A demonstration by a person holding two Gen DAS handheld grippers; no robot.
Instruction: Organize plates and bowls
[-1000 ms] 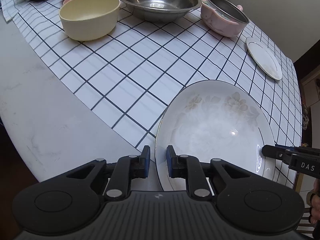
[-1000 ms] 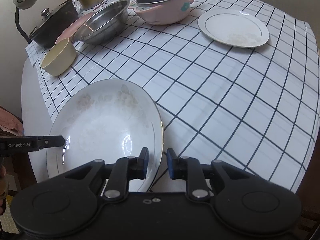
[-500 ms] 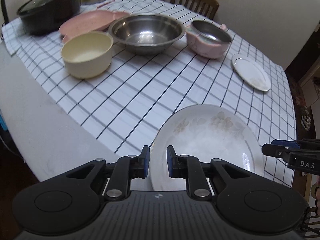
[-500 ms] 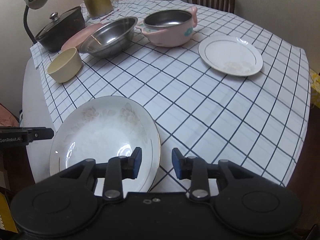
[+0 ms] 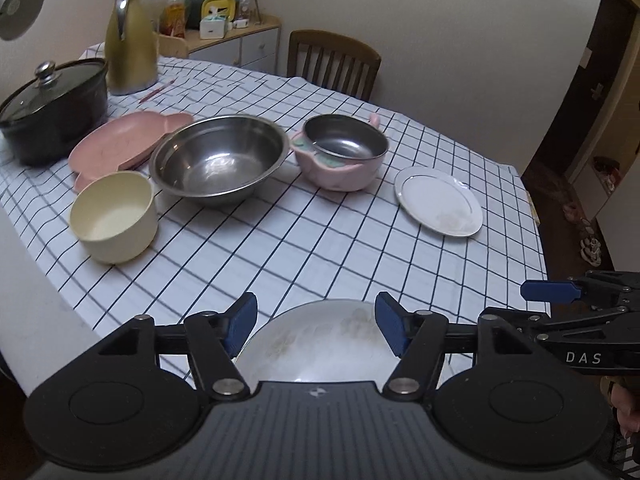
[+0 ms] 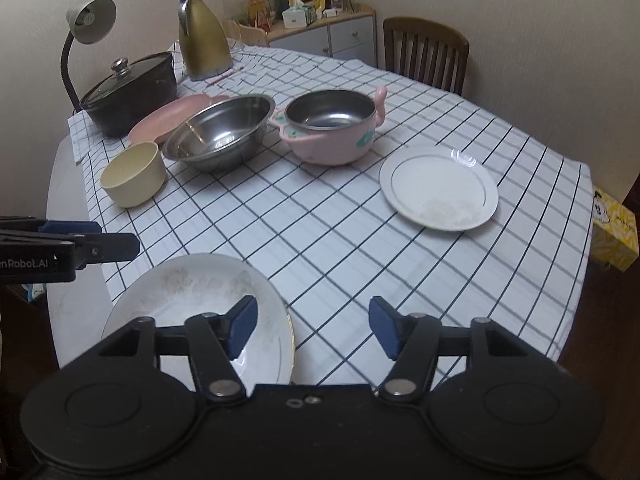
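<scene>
A large white floral plate [image 5: 320, 344] [image 6: 200, 300] lies at the near edge of the checked tablecloth. My left gripper [image 5: 316, 326] is open and empty, raised above the plate. My right gripper [image 6: 312, 326] is open and empty, above the plate's right rim. A small white plate [image 5: 438, 200] [image 6: 438, 186] lies at the right. A cream bowl [image 5: 114, 216] [image 6: 134, 178], a steel bowl [image 5: 218, 158] [image 6: 220, 132], a pink pot-shaped bowl [image 5: 340, 150] [image 6: 332, 126] and a pink plate [image 5: 124, 140] [image 6: 168, 118] stand further back.
A black lidded pot [image 5: 50, 108] [image 6: 132, 90] and a gold jug [image 5: 130, 40] [image 6: 202, 34] stand at the back left. A wooden chair [image 5: 334, 62] [image 6: 426, 54] is behind the table. A desk lamp [image 6: 86, 24] stands at the left. A yellow box [image 6: 614, 234] sits at the right.
Both grippers opened from shut, let go of the large plate's rim, and pulled up and back. The plate now lies on the table edge.
</scene>
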